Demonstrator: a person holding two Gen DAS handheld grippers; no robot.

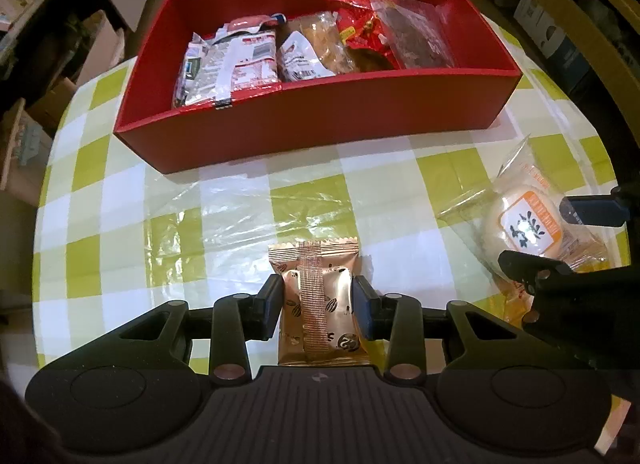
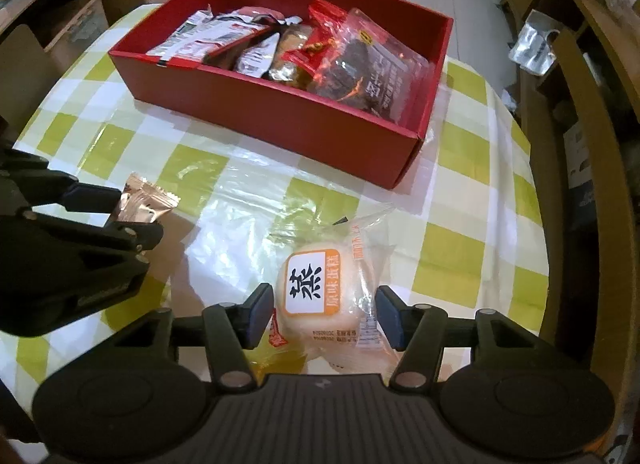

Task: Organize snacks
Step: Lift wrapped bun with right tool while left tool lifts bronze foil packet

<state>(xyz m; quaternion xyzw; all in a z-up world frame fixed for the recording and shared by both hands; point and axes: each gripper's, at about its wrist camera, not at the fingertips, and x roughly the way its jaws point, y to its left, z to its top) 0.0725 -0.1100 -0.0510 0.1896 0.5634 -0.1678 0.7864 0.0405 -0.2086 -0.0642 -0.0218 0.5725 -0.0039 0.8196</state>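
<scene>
A red box [image 1: 304, 127] with several snack packets stands at the far side of the checked table; it also shows in the right wrist view [image 2: 280, 119]. My left gripper [image 1: 318, 300] is shut on a copper foil snack packet [image 1: 316, 296], which lies on the table; the packet also shows in the right wrist view [image 2: 146, 203]. My right gripper [image 2: 324, 316] is open, its fingers on either side of a round white cake in a clear wrapper [image 2: 320, 296], not touching it. The cake also shows in the left wrist view [image 1: 524, 227].
The table has a green and white checked cloth under clear plastic [image 1: 240, 215]. A wooden chair [image 2: 580, 143] stands at the right edge. Cardboard boxes and shelves [image 1: 60, 63] stand on the floor to the left.
</scene>
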